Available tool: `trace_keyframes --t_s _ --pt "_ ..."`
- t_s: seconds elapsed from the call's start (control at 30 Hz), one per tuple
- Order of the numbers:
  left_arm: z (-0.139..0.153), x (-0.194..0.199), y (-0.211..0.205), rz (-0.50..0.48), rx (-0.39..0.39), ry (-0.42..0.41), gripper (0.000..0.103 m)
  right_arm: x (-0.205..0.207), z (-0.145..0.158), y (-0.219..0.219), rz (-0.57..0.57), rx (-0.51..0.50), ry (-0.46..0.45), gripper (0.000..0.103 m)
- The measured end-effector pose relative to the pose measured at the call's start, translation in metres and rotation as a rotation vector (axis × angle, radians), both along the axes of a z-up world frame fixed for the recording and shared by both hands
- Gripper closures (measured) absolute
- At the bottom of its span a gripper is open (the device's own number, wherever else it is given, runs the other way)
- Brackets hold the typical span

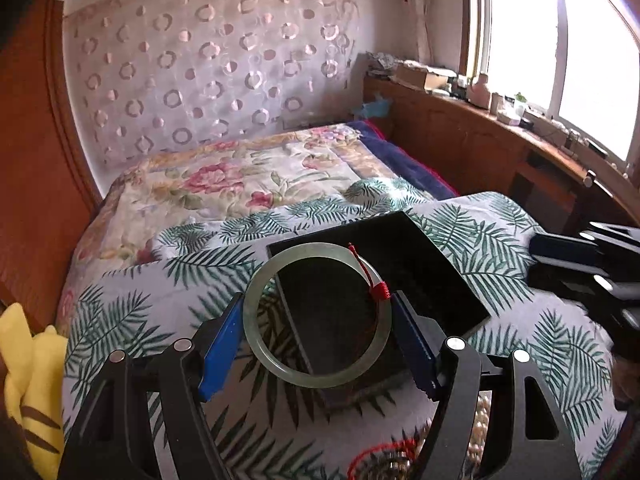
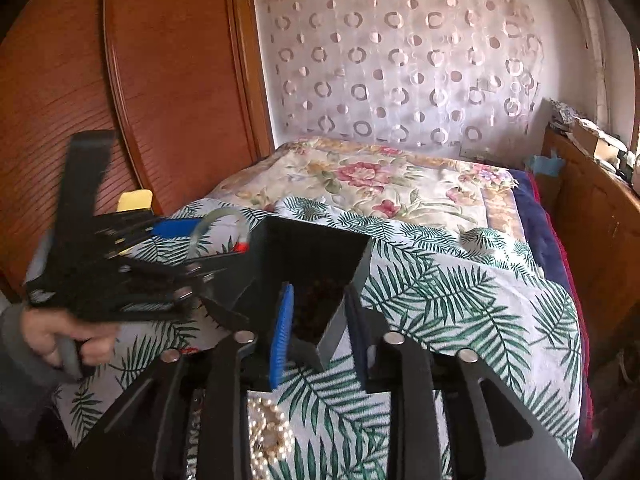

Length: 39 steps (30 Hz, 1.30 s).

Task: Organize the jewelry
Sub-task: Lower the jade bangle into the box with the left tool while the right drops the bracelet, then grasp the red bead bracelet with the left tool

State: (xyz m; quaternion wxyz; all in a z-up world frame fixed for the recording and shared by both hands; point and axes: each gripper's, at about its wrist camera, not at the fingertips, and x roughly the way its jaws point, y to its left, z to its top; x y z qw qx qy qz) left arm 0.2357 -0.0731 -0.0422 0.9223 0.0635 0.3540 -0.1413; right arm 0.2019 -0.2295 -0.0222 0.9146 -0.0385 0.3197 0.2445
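My left gripper (image 1: 318,300) is shut on a pale green jade bangle (image 1: 316,378) with a red thread knot, its blue pads pressing the ring's two sides. The bangle hangs over the near left edge of an open black box (image 1: 420,264) that lies on the palm-leaf cloth. My right gripper (image 2: 320,292) is open, and the near corner of the black box (image 2: 312,248) stands between its fingers, which do not press on it. In the right wrist view the left gripper (image 2: 208,240) and the bangle (image 2: 218,213) are at the box's left side. The right gripper (image 1: 540,264) shows at the right edge of the left wrist view.
A pearl and gold beaded piece (image 2: 268,440) lies on the palm-leaf cloth (image 2: 460,300) just below the right gripper. A red cord with beads (image 1: 380,456) lies under the left gripper. A yellow plush toy (image 1: 28,380) sits left. A person's hand (image 2: 60,340) holds the left gripper. A floral quilt (image 1: 240,176) lies beyond.
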Motion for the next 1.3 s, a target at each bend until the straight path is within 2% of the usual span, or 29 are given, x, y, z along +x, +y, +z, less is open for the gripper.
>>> trace_keyframes --t_s 0.27,0.47,0.57,0.77,0.8,0.87,0.97,1.1,1.3 --pt "-0.019 0.025 -0.020 -0.005 0.073 0.042 0.034 -0.017 -0.009 -0.014 0.001 0.013 0.000 0.071" --pt "-0.019 0.026 -0.020 -0.002 0.076 0.031 0.034 -0.019 -0.018 -0.022 -0.010 0.021 0.014 0.071" --pt "-0.015 0.022 -0.021 -0.003 0.073 0.020 0.028 -0.023 -0.021 -0.024 -0.015 0.026 0.017 0.071" --pt "-0.001 -0.007 -0.009 -0.001 0.039 -0.042 0.010 -0.042 -0.025 -0.026 -0.015 0.033 0.016 0.069" --pt "0.001 -0.012 -0.007 0.000 0.038 -0.050 0.009 -0.046 -0.026 -0.025 -0.015 0.029 0.014 0.063" --pt "0.003 -0.021 -0.002 -0.003 0.037 -0.068 0.008 -0.056 -0.029 -0.022 -0.015 0.022 0.011 0.058" --pt "0.004 -0.040 0.003 -0.025 0.029 -0.091 0.008 -0.071 -0.034 -0.015 -0.001 0.014 0.019 0.056" --pt "0.001 -0.063 0.009 -0.036 0.027 -0.109 0.008 -0.092 -0.040 -0.007 0.021 0.002 0.027 0.047" --pt "-0.010 -0.089 0.024 -0.039 -0.017 -0.063 0.008 -0.113 -0.056 -0.002 0.027 -0.011 0.058 0.046"
